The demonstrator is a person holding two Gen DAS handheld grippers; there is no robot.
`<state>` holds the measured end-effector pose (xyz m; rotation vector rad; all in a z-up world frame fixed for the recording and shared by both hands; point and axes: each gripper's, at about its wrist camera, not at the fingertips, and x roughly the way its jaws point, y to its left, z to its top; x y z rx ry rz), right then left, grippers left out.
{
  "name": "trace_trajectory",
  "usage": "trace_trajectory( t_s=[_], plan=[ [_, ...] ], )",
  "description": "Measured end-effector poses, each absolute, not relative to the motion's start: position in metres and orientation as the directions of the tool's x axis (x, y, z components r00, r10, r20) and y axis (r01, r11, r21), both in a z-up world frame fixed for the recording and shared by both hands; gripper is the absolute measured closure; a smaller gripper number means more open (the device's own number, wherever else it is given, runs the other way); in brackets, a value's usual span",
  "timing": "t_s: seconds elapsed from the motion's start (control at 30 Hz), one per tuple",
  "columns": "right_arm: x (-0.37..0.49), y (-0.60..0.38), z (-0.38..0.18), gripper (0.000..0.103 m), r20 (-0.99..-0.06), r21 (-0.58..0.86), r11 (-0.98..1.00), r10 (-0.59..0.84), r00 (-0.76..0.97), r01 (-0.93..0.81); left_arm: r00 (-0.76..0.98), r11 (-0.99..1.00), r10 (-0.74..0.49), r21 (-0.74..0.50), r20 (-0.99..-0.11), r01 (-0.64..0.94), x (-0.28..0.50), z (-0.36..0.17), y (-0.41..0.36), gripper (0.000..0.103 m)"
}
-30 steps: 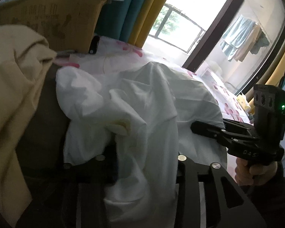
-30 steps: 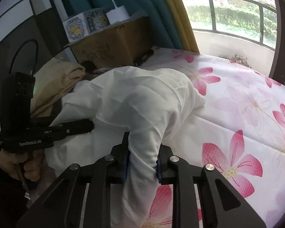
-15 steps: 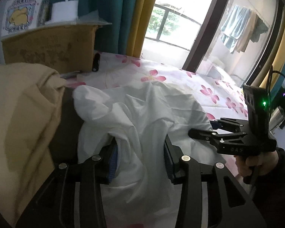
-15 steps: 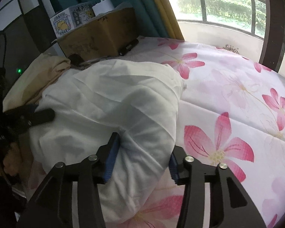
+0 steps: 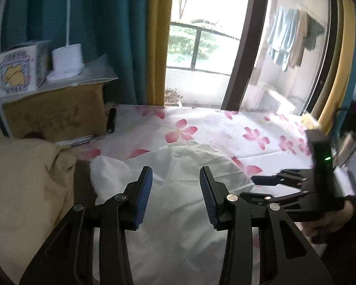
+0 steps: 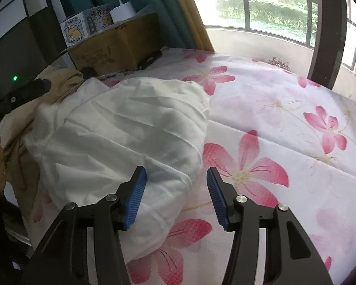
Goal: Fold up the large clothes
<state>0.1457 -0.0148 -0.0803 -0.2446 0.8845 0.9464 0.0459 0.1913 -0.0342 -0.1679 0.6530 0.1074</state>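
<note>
A white garment [image 5: 178, 204] lies in a loose bundle on the flowered bed sheet [image 5: 225, 128]; it also shows in the right wrist view [image 6: 130, 133]. My left gripper [image 5: 175, 190] is open and empty above the garment's near part. My right gripper [image 6: 176, 185] is open and empty above the garment's right edge, where it meets the flowered sheet [image 6: 284, 123]. The right gripper also shows in the left wrist view [image 5: 296, 185], at the garment's right side. The left gripper's dark tip [image 6: 28, 90] shows at the left of the right wrist view.
A beige cloth [image 5: 23, 185] lies left of the garment, also visible in the right wrist view [image 6: 19, 123]. A cardboard box [image 5: 57, 114] with a printed carton [image 5: 21, 71] and a white lamp base [image 5: 67, 61] stands at the back left. Curtains and a balcony window are behind the bed.
Both grippers have opened and let go of the white garment, which has dropped onto the bed. Both have lifted and pulled back from it.
</note>
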Motion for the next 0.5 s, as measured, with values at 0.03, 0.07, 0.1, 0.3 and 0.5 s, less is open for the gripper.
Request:
trace_trajectory(
  t_s=[0.03, 0.07, 0.1, 0.3, 0.5],
  plan=[
    [0.146, -0.017, -0.079, 0.05, -0.748, 0.18, 0.589, 0.602, 0.279, -0.788, 0.783, 0.981, 0.054, -0.112, -0.62, -0.156, 0.049, -0.037, 0.19, 0.059],
    [0.146, -0.018, -0.079, 0.05, -0.749, 0.175, 0.594, 0.598, 0.285, -0.785, 0.776, 0.982, 0.051, -0.109, -0.629, -0.153, 0.053, -0.041, 0.189, 0.059],
    [0.147, -0.019, -0.078, 0.05, -0.749, 0.172, 0.599, 0.595, 0.29, -0.782, 0.766, 0.982, 0.042, -0.113, -0.641, -0.148, 0.057, -0.047, 0.19, 0.059],
    [0.152, -0.031, -0.078, 0.05, -0.744, 0.183, 0.614, 0.597, 0.299, -0.768, 0.662, 0.968, -0.008, -0.171, -0.749, -0.182, 0.073, -0.098, 0.204, 0.059],
    [0.154, -0.034, -0.078, 0.05, -0.745, 0.188, 0.609, 0.599, 0.292, -0.771, 0.668, 0.947, -0.035, -0.239, -0.744, -0.216, 0.063, -0.107, 0.216, 0.056]
  ],
)
